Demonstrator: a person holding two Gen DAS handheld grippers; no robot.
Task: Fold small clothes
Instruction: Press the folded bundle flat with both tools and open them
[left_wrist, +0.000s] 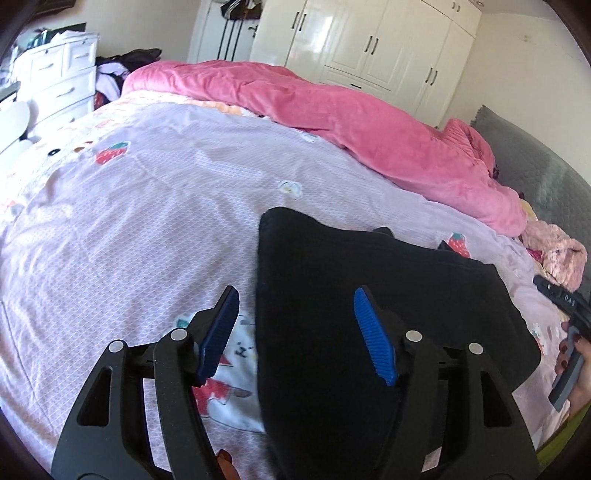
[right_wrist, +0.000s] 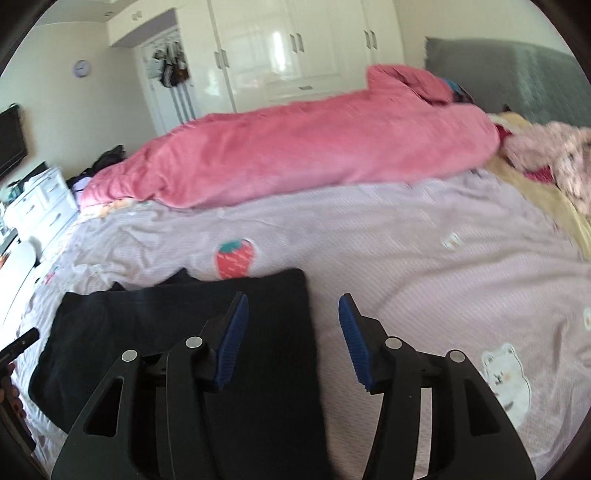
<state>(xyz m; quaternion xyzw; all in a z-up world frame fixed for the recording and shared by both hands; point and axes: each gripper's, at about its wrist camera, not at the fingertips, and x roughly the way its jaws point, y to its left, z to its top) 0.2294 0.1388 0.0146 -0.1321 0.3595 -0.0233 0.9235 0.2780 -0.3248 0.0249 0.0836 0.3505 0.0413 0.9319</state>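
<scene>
A small black garment of soft, matte cloth (left_wrist: 369, 295) lies flat on the lilac bedsheet printed with strawberries and white bears (left_wrist: 129, 221), near the edge of the bed where the person stands. It looks partly folded: one edge runs straight and clean, while a looser layer pokes out at the far side, so the fold is likely not finished.

The left gripper (left_wrist: 295, 332) hovers over the garment's left edge with its blue-padded jaws spread, nothing between them but air; one pad sits over the sheet, the other over the black cloth. The right gripper (right_wrist: 293, 338) hangs likewise over the garment's right edge, jaws spread and empty. Straddling the two edges this way suggests each is placed either to let go of a fold or to take a fresh hold on it.

A thick pink fleece quilt (left_wrist: 351, 122) is heaped along the far side of the bed, well apart from the garment, leaving open sheet to work on.

The left view alone shows the hand (left_wrist: 570, 365) gripping the right tool's handle. The right view alone shows the garment's right border and the bear print (right_wrist: 506, 380) beside it.
</scene>
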